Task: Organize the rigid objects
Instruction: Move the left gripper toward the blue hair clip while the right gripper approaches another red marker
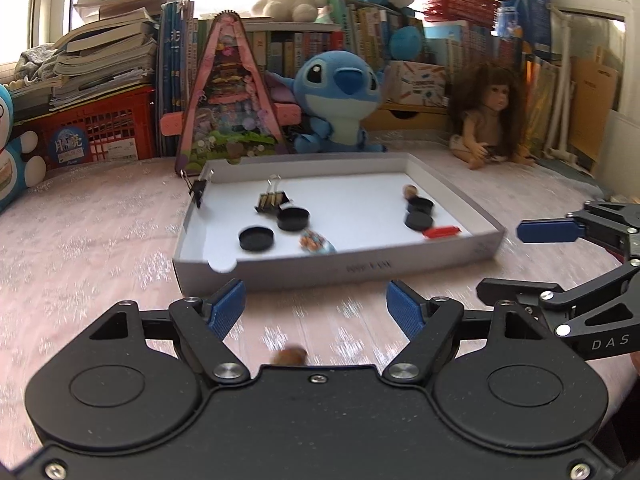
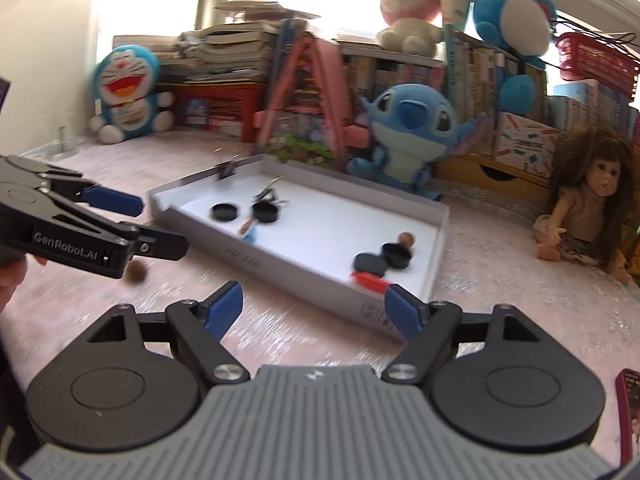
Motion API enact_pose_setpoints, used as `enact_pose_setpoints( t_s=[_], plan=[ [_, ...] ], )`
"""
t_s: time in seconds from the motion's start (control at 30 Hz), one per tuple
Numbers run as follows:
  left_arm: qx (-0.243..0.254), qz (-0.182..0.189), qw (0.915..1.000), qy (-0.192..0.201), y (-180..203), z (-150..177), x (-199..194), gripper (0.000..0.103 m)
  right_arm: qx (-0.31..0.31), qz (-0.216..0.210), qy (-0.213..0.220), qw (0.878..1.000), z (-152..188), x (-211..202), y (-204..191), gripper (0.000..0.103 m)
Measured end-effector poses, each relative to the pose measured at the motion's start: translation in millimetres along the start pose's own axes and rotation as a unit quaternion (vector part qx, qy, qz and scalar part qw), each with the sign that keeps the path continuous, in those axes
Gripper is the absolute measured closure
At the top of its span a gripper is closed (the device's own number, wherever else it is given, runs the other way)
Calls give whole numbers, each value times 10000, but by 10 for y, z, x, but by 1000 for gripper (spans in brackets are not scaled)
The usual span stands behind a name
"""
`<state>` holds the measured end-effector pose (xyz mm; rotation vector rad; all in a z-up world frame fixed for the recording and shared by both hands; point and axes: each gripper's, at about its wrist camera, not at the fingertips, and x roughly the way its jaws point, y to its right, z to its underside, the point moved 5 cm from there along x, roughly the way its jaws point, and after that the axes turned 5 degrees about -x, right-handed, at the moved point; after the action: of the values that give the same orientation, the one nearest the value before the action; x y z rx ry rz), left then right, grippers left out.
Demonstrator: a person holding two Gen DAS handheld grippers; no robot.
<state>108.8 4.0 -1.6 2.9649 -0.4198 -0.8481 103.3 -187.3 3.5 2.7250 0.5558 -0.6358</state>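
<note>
A shallow white box tray (image 1: 340, 266) (image 2: 304, 276) lies on the pink tablecloth. In it are black round caps (image 1: 256, 239) (image 2: 224, 212), a binder clip (image 1: 272, 201), a small brown ball (image 1: 410, 191) (image 2: 406, 239), a red piece (image 1: 441, 231) (image 2: 370, 281) and a small colourful item (image 1: 316, 243). Another binder clip (image 1: 197, 190) grips the tray's left wall. A brown ball (image 1: 290, 356) (image 2: 135, 271) lies on the cloth just under my left gripper (image 1: 316, 308), which is open and empty. My right gripper (image 2: 314, 306) is open and empty before the tray's near corner.
Plush toys, among them a blue Stitch (image 1: 338, 100) and a Doraemon (image 2: 126, 92), a doll (image 1: 494, 120) (image 2: 588, 208), a pink triangular toy house (image 1: 232, 96), stacked books and red crates line the back. A red phone-like object (image 2: 630, 412) lies at the far right.
</note>
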Motion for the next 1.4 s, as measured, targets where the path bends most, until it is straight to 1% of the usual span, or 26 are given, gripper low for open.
enact_pose_setpoints(
  t_s=[0.37, 0.57, 0.8, 0.97, 1.07, 1.17, 1.23, 1.27, 1.4],
  plan=[
    [229, 311, 9993, -24, 146, 352, -325, 27, -177, -553, -40, 9983, 260, -182, -282, 16],
    [460, 327, 9984, -96, 190, 501, -399, 27, -246, -716, -100, 9971, 336, -171, -395, 16],
    [551, 85, 9982, -199, 137, 599, -376, 27, -269, -823, -109, 9962, 345, -129, -463, 16],
    [446, -135, 9985, -270, 10, 613, -344, 27, -254, -895, -63, 9956, 341, -113, -502, 16],
    [367, -275, 9986, -264, -75, 604, -324, 27, -202, -909, 30, 9957, 339, -127, -515, 16],
    [275, -388, 9985, -258, -139, 587, -299, 27, -184, -942, 17, 9954, 343, -117, -531, 16],
    [232, -432, 9985, -248, -155, 579, -293, 27, -196, -933, 17, 9954, 345, -112, -542, 18],
    [221, -417, 9986, -226, -151, 576, -302, 27, -194, -935, 26, 9954, 342, -111, -544, 20],
    [365, -161, 9992, -86, -71, 563, -363, 27, -217, -922, 42, 9955, 329, -100, -546, 31]
  ],
)
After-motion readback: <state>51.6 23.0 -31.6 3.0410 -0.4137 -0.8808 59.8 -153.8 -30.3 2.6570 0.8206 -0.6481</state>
